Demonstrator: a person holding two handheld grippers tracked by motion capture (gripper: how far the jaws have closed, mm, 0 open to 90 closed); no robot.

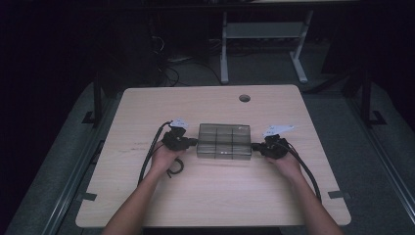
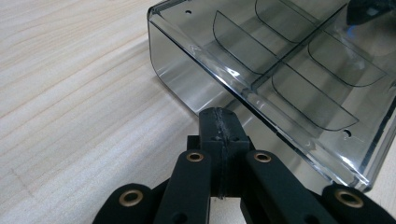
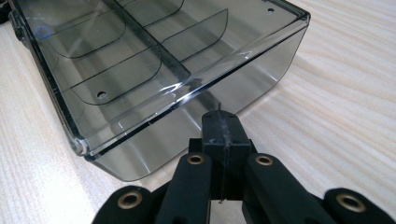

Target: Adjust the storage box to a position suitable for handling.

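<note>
Sitting in the middle of the pale wooden table [image 1: 147,205] is a smoky clear compartment box [image 1: 224,141], divided by curved partitions. Pressed up to its left end is the left gripper [image 1: 194,142], jaws brought together with nothing between them, their tip right at the box's side wall. Against its right end the right gripper [image 1: 254,146] mirrors it, jaws likewise together and empty, tip just at the wall. Each hand rests on the tabletop nearer the person.

Clear smoky plastic organizer box [image 1: 224,141], divided compartments, lid closed, flat on table centre
</note>
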